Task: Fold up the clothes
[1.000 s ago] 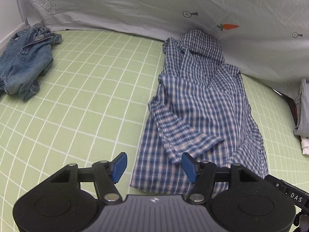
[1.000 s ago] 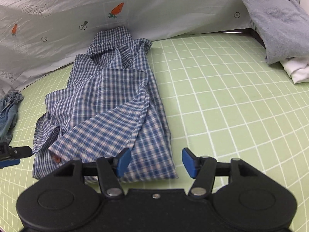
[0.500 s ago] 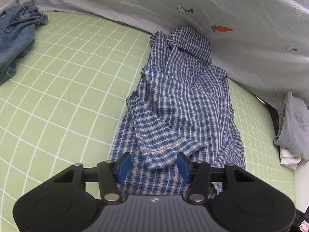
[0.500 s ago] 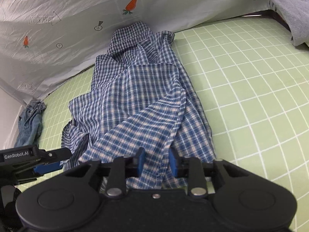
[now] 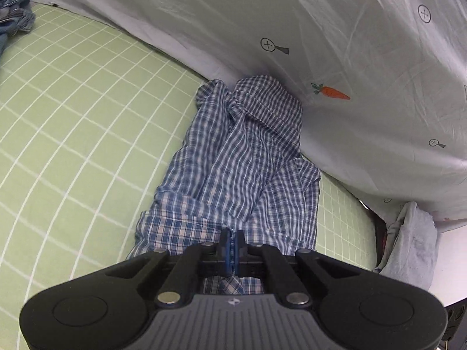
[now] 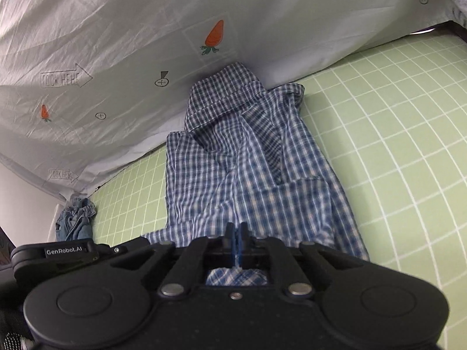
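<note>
The left tool (image 5: 232,243) is pressed together on the near hem of the blue plaid shirt (image 5: 248,163), a tuck of checked cloth showing between its blue pads and behind them. The right tool (image 6: 236,243) pinches the same near edge in the same way, and in its view the left tool's black body sits just beside it at lower left, so both grips lie close together on the hem.

The shirt lies lengthwise on the bed's green grid sheet (image 5: 73,122), narrowed into a long strip with its sides turned in and its collar end resting against the white printed cloth (image 5: 350,43) that rises at the far side. The near end looks lifted off the sheet, judging by the cloth drawn up into the two pinches.

The step in hand appears to be carrying the hem toward the collar to fold the strip across. To do it well, both tools should travel level and at the same pace, and hold enough cloth that the turned-in sides do not spill out. The hem should land square with the shoulders.

The white cloth crowds the collar and may snag the fold. Crumpled denim (image 6: 76,218) lies well off to the left, and a grey and white pile of clothes (image 5: 408,242) sits at the right edge; neither is in the way.
</note>
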### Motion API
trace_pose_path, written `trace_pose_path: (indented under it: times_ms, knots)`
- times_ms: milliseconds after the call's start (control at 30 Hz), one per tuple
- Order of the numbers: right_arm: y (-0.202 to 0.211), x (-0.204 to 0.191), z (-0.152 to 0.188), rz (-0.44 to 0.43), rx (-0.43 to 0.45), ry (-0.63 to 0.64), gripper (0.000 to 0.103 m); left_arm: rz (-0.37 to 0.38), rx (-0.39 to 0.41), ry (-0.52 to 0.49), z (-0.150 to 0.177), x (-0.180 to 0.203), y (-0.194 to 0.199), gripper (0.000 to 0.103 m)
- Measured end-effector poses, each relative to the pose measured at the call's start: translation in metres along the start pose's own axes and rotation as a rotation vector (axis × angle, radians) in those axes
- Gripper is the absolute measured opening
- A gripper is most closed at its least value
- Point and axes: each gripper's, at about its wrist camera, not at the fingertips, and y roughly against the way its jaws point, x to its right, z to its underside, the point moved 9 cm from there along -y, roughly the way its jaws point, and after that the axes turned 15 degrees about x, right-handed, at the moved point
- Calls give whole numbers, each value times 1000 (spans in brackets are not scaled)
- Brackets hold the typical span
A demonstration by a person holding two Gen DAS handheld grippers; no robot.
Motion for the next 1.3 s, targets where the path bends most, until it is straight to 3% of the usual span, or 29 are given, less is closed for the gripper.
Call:
trace_pose_path:
  times_ms: [100, 167, 200, 267, 333, 400, 500, 567, 700, 900, 1233, 1300]
  knots:
    - [-28, 0, 9, 1, -55, -14, 10, -33, -40, -52, 7, 0, -21, 8]
    - [-37, 0, 16, -8, -79, -29, 26, -42, -49, -77, 13, -1, -27, 29]
    - [-37, 0, 18, -12, -79, -43, 32, -38, -47, -79, 14, 0, -27, 34]
    - [-30, 0, 16, -9, -60, -64, 43, -22, -19, -83, 10, 2, -14, 49]
    - [-16, 4, 7, 22, -12, -47, 68, -11, 17, -88, 5, 3, -2, 62]
    - [1, 9, -2, 64, 41, -21, 77, -25, 62, -98, -1, 3, 14, 65]
    - [25, 24, -4, 156, 63, 62, 83, -74, 86, -119, 2, -7, 33, 65]
    - [35, 36, 9, 224, 33, 154, 86, -120, 82, -139, 9, -17, 42, 72]
    - [52, 55, 40, 306, -51, 272, 86, -225, 31, -205, 35, -39, 52, 72]
    - [48, 40, 73, 266, -115, 352, 86, -280, -59, -217, 67, -61, 61, 72]
    - [14, -18, 53, 123, -42, 435, 87, -336, -58, -222, 66, -74, 64, 76]
    - [16, -17, 49, 127, -27, 427, 87, -339, -66, -212, 68, -77, 66, 77]
